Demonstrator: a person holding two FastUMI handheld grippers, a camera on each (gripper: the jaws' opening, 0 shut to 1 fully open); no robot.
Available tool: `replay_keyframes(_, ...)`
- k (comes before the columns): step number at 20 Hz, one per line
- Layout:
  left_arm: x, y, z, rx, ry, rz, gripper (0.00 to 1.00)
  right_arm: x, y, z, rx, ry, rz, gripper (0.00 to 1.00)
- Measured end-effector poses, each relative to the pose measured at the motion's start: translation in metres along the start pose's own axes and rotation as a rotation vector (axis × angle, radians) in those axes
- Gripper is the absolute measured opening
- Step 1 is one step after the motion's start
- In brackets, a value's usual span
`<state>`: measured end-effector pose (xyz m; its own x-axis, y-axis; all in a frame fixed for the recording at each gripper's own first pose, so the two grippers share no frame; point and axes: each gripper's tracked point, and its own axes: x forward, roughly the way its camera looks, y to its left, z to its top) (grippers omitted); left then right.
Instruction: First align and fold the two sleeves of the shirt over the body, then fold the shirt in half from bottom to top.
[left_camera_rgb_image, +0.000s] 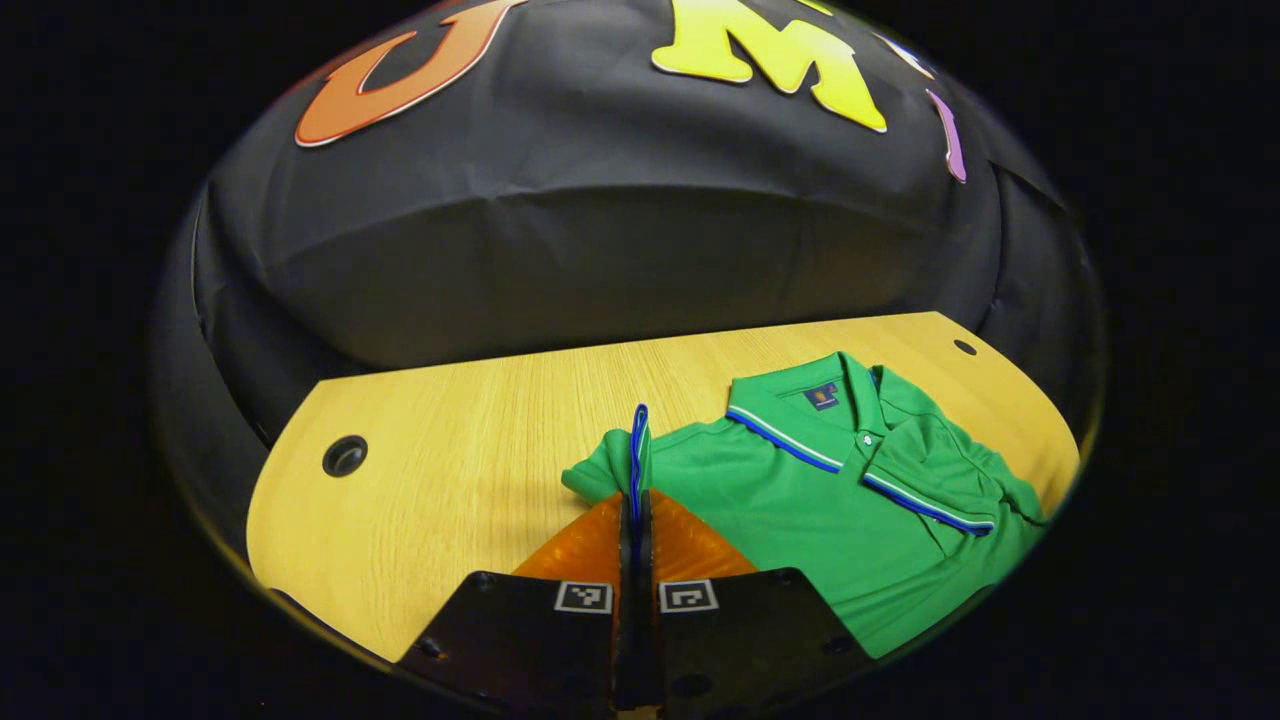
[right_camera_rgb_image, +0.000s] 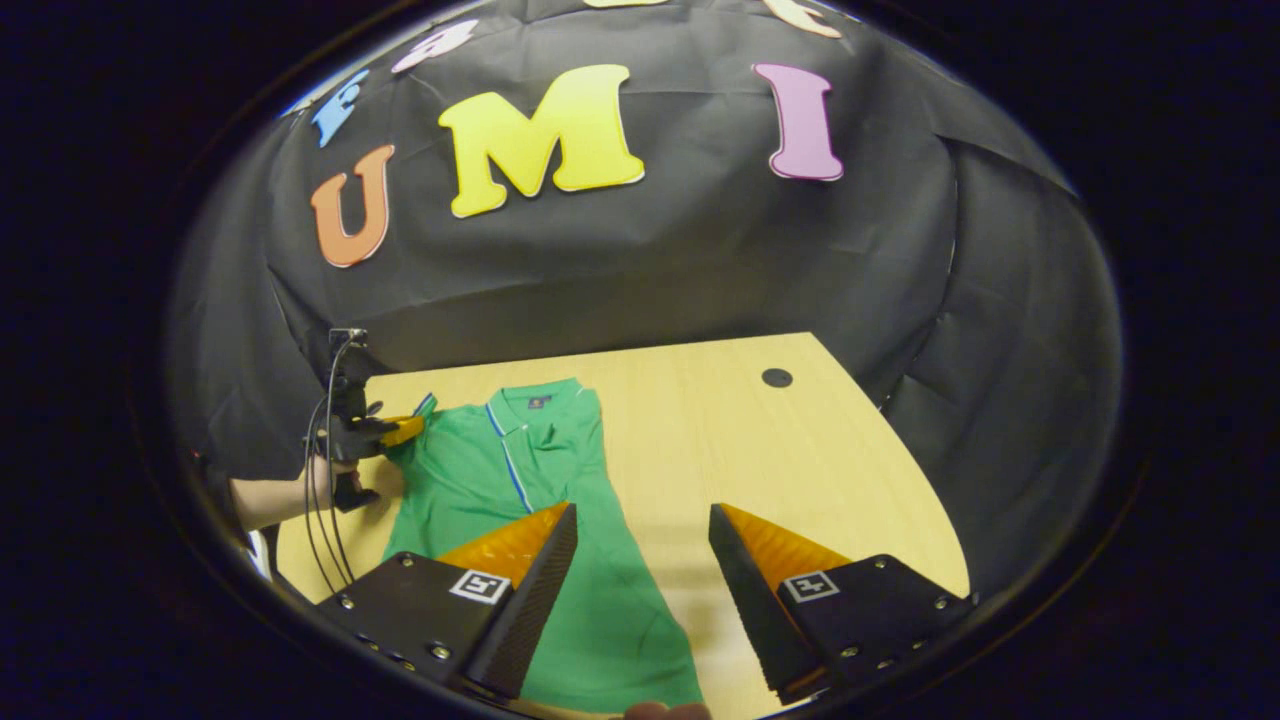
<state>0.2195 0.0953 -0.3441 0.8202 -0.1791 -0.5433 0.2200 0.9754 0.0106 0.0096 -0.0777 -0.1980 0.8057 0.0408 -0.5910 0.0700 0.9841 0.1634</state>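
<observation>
The left tool (left_camera_rgb_image: 636, 520) has its two fingers pressed together on the striped cuff of the shirt's sleeve (left_camera_rgb_image: 625, 462), so the cuff stands up on edge between them with the blue trim showing. From the right gripper view, the same tool (right_camera_rgb_image: 405, 430) sits at the shirt's far left edge, held by a person's hand (right_camera_rgb_image: 345, 470) with cables trailing down.

The right tool (right_camera_rgb_image: 640, 545) hangs wide apart and holds nothing, one finger over the shirt's body and the other over bare wood.

The bright green short-sleeved polo shirt (right_camera_rgb_image: 520, 480) lies flat on the pale wooden bench (right_camera_rgb_image: 800, 460), collar toward the black cloth wall and hem toward the person. Its other sleeve (left_camera_rgb_image: 940, 480) appears already laid over the chest.

The knit looks light, soft and limp; I judge it will sag and crease rather than keep a line, so it wants lifting by firm edges. The doubled cuff is a sound hold now; the hem corners look best for the later half-fold.
</observation>
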Motion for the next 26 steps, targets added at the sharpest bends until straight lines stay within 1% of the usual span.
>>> replay_keyframes(4,-0.015,-0.009,0.026,0.013,-0.017,0.009,0.03,-0.004,0.006,0.0,0.008,-0.008,0.027,0.84)
replay_keyframes(8,-0.027,-0.027,0.042,0.053,-0.004,0.015,0.03,-0.012,-0.004,0.003,0.027,-0.033,0.028,0.83)
replay_keyframes(11,-0.035,-0.048,0.052,0.092,0.025,0.024,0.03,-0.019,-0.018,-0.001,0.071,-0.042,0.018,0.83)
replay_keyframes(14,-0.04,-0.08,0.057,0.085,0.038,0.002,0.03,-0.025,-0.033,-0.005,0.138,-0.048,0.008,0.83)
replay_keyframes(17,-0.04,-0.109,0.055,0.06,0.062,-0.015,0.03,-0.031,-0.048,-0.006,0.167,-0.068,-0.011,0.83)
replay_keyframes(18,-0.04,-0.119,0.051,0.056,0.072,-0.022,0.03,-0.034,-0.052,-0.006,0.172,-0.072,-0.017,0.8)
replay_keyframes(19,-0.039,-0.127,0.049,0.056,0.078,-0.028,0.03,-0.034,-0.056,-0.007,0.179,-0.076,-0.022,0.84)
replay_keyframes(20,-0.038,-0.138,0.043,0.05,0.088,-0.042,0.03,-0.035,-0.058,-0.007,0.186,-0.077,-0.026,0.84)
replay_keyframes(21,-0.037,-0.153,0.036,0.034,0.102,-0.076,0.04,-0.035,-0.06,-0.009,0.19,-0.076,-0.028,0.84)
replay_keyframes(22,-0.039,-0.166,0.03,0.023,0.109,-0.114,0.05,-0.035,-0.062,-0.011,0.192,-0.073,-0.031,0.8)
replay_keyframes(23,-0.04,-0.177,0.024,0.015,0.119,-0.145,0.16,-0.035,-0.062,-0.012,0.191,-0.068,-0.03,0.8)
replay_keyframes(24,-0.042,-0.183,0.02,0.023,0.123,-0.158,0.37,-0.035,-0.061,-0.013,0.186,-0.066,-0.028,0.8)
replay_keyframes(26,-0.05,-0.182,0.014,0.049,0.119,-0.148,0.79,-0.031,-0.059,-0.011,0.169,-0.069,-0.025,0.8)
